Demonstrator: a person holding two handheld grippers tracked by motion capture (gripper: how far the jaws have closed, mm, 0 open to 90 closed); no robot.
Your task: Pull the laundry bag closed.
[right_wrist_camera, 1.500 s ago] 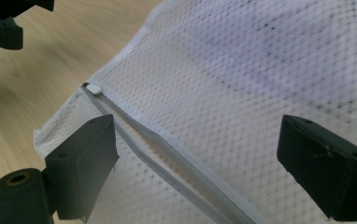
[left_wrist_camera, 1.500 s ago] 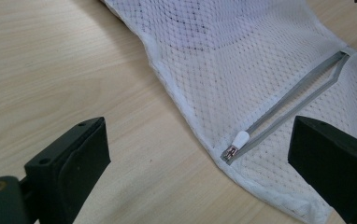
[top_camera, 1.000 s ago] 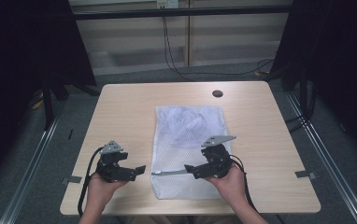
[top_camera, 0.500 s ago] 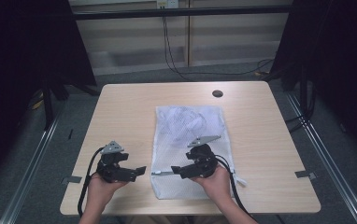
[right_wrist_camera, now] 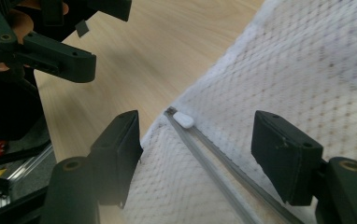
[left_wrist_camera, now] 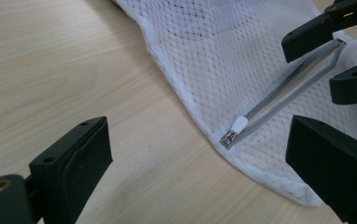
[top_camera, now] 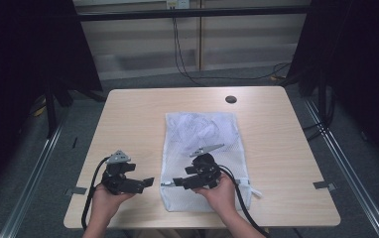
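High view: one white mesh bag [top_camera: 203, 157] lies mid-counter [top_camera: 128, 119]; right tongs [top_camera: 168, 183] hover over its near left corner, left tongs [top_camera: 150, 181] just left of it.

Left gripper view: its jaws are spread, gripping nothing; one zipper pull [left_wrist_camera: 236, 127] sits at the bag's corner.

Right gripper view: jaws gape astride the zipper; best to close squarely on the pull [right_wrist_camera: 183, 120].

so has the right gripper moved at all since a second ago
Yes. In the high view the right gripper has slid left across the mesh bag, towards its left edge and the zipper pull; the bag stays put.
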